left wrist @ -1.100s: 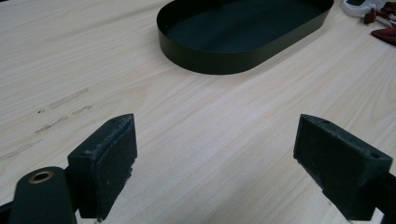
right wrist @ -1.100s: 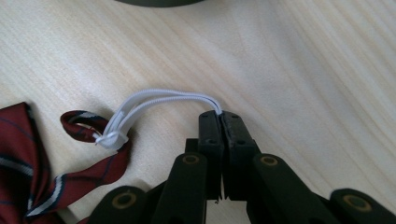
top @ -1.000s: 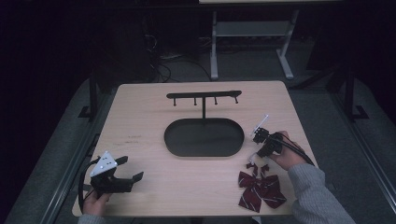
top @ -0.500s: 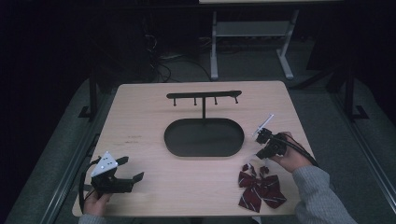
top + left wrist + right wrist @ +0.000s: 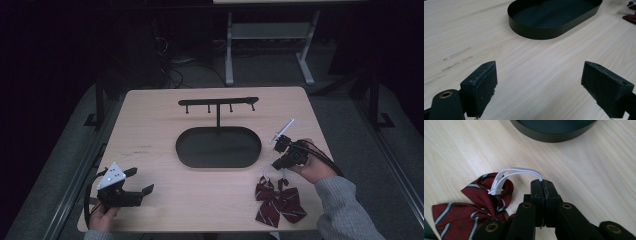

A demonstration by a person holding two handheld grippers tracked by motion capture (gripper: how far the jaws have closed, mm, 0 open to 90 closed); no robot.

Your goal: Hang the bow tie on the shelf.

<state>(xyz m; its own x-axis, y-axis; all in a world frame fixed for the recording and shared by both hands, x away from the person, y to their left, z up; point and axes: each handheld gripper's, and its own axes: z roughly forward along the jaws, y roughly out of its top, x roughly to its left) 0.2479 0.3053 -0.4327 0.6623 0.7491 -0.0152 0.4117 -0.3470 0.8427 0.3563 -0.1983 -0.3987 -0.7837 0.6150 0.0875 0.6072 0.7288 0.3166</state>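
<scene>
Two grippers are in play, and the right gripper is doing the work: its jaws are pressed together on the white elastic loop of a dark red striped bow tie. Pinching the thin loop rather than the fabric makes sense, I'd say, since that loop is what would slip over a peg. The bow tie itself lies on the tabletop at the near right, just beside the right hand, with the elastic arching up from its knot into the closed jaws. In the right gripper view the loop looks slack, so the cloth appears not yet lifted clear.

Over at the near left, the left gripper rests low on the tabletop with its jaws spread wide and nothing between them, parked out of the way and pointed toward the middle. From its own view you look straight across bare wood to the black oval tray.

That tray sits mid-table as the base of a black stand, whose post carries a crossbar with small pegs hanging down along it. My read is that the stand is the destination, placed centrally so either hand can reach it, well apart from the bow tie for now.

No brand, label or lettering can be read anywhere on the gear or the bow tie.
</scene>
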